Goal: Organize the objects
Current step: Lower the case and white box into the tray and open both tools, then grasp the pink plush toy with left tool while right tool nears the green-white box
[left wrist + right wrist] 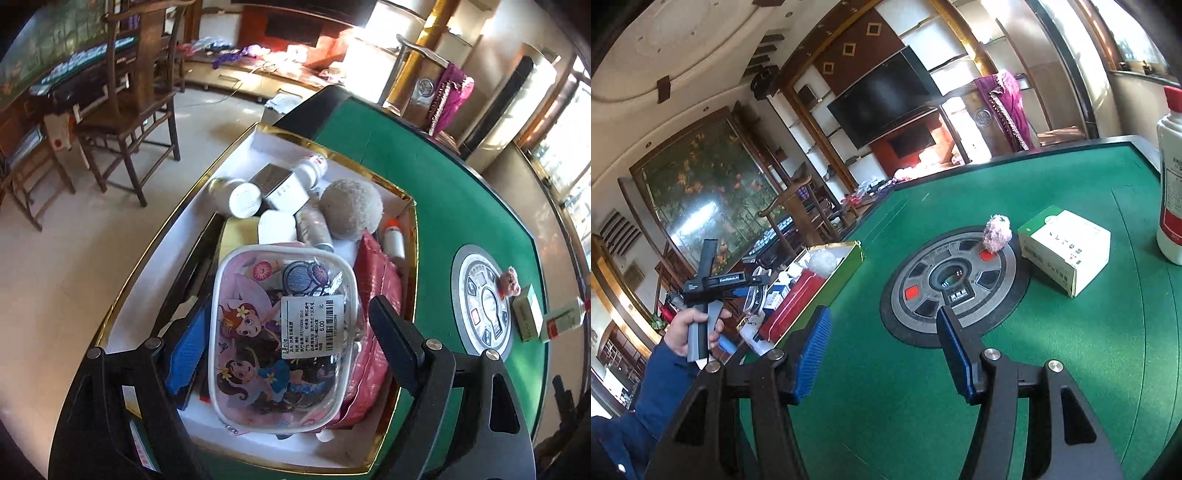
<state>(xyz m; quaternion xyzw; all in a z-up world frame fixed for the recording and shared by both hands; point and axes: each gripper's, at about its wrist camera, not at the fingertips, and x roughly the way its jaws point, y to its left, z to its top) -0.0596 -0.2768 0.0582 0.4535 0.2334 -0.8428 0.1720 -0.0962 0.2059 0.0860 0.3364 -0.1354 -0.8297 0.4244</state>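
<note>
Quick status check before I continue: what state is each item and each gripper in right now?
Left gripper: open, straddling the cartoon pouch.
Right gripper: open, empty, above the felt.
Cartoon pouch: lying flat on top in the box.
Gold-rimmed box: open, nearly full.
Plush ball: in the box.
Pink plush toy: out, on the centre console.
Green-white carton: closed, on the felt.
White bottle: upright, capped.

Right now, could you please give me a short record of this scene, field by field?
surface: green table
box: gold-rimmed box at the table's edge, full
on top in box: cartoon pouch
left gripper: open, over the pouch
right gripper: open, empty, over the table
loose on table: pink plush toy, green-and-white carton, white bottle
</note>
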